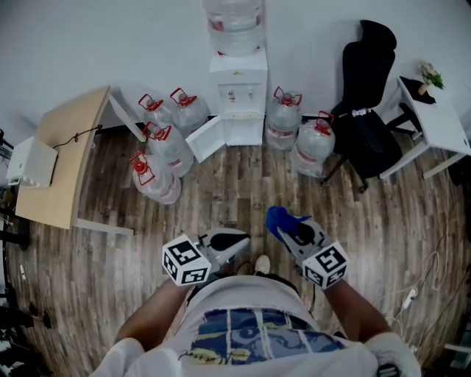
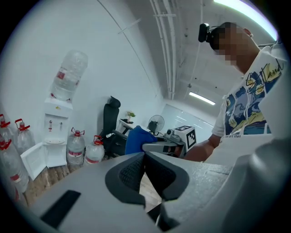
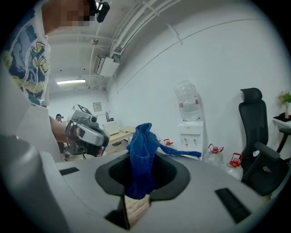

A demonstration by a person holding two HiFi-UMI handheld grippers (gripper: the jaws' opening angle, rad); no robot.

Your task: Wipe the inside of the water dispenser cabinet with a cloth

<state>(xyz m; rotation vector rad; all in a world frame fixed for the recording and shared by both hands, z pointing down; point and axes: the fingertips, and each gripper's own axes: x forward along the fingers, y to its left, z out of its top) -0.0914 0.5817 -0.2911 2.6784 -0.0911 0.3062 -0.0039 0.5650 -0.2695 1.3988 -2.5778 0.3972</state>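
The blue knitted cloth was nowhere near the cabinet; it sat pinched in my right gripper, whose two jaws were closed on its lower part. The bunched top stood up above the dark pads, and a thin tail of it trailed off to one side. In the head view I had that gripper low and close to the body, well apart from the tall white water dispenser against the far wall.

My left gripper was just beside the right one at about the same height. Its jaws were pressed together at the tips with nothing between them, only a sliver of floor showing below the pads.

The dispenser carried a clear upturned water bottle on top. Its white lower cabinet door was swung open toward the left side of the head view. Clear water jugs with red caps stood in a cluster on the floor to the left of the open door, and more of them stood just right of the dispenser.

Beyond those on the right was a black office chair, next to a white table. A light wooden desk stood at the left, all on a dark wood-plank floor.
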